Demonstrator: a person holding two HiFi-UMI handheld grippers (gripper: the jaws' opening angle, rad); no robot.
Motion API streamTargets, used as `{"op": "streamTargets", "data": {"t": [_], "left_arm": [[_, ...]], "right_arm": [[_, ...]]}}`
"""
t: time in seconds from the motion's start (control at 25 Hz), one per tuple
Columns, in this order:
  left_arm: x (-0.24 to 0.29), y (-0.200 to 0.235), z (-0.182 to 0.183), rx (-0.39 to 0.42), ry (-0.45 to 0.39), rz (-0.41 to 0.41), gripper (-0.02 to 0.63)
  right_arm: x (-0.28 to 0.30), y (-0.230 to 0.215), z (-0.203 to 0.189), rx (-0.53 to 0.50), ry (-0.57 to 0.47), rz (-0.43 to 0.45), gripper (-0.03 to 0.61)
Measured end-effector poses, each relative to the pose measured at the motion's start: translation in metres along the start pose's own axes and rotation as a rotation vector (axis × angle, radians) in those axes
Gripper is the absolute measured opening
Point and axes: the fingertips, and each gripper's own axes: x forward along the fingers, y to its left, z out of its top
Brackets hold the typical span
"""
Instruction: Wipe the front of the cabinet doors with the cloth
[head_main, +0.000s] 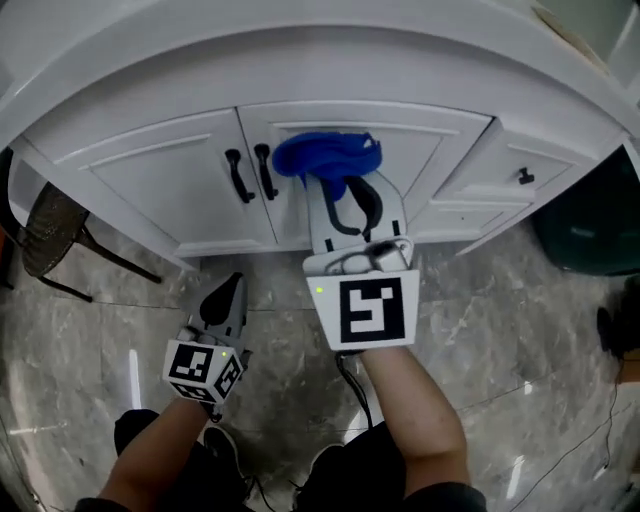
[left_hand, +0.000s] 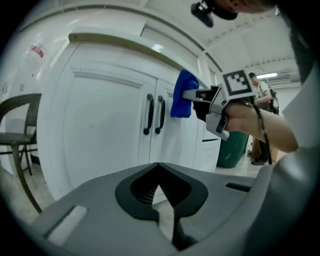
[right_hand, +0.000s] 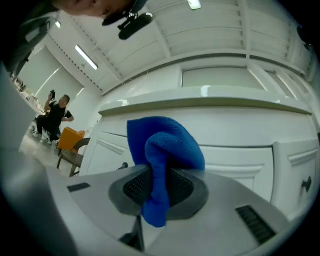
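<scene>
The right gripper (head_main: 335, 188) is clamped on a blue cloth (head_main: 326, 155); in the right gripper view its jaws pinch a fold of the cloth (right_hand: 165, 145), with a bunched part bulging above them and a short tail hanging below. The cloth is held up at the right-hand cabinet door (head_main: 425, 150), just beside the pair of black handles (head_main: 252, 173) where the two doors meet; from the left gripper view the cloth (left_hand: 182, 95) seems to touch the door's upper part, though actual contact is hard to confirm.

The left gripper (head_main: 228, 292) hangs low over the grey marbled floor (head_main: 500, 330), well apart from the cabinet and pointing toward it; its jaws are closed together with nothing between them (left_hand: 158, 170). The left-hand cabinet door (head_main: 160, 175) is white and panelled like the right one; a drawer knob (head_main: 525, 177) shows further right. A dark chair (head_main: 50, 235) stands at the cabinet's left end; a dark green bin (head_main: 590, 225) stands at the right.
</scene>
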Motion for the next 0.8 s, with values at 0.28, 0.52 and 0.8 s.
{"op": "streamTargets", "data": {"t": [0.28,0.52,0.8], "left_arm": [[0.038,-0.007,0.002,-0.007,-0.048,-0.069,-0.002],[0.042,-0.004,-0.002,0.006,-0.054,-0.104,-0.002],[0.050,-0.005,0.000,-0.011,-0.070,-0.130,-0.002]], "right_arm": [[0.023,0.035,-0.052,0.289,0.098,-0.035,0.052],[0.028,0.025,-0.064,0.325,0.131,-0.031,0.052],[0.009,-0.033,-0.063,0.311,0.122,-0.101,0.052]]}}
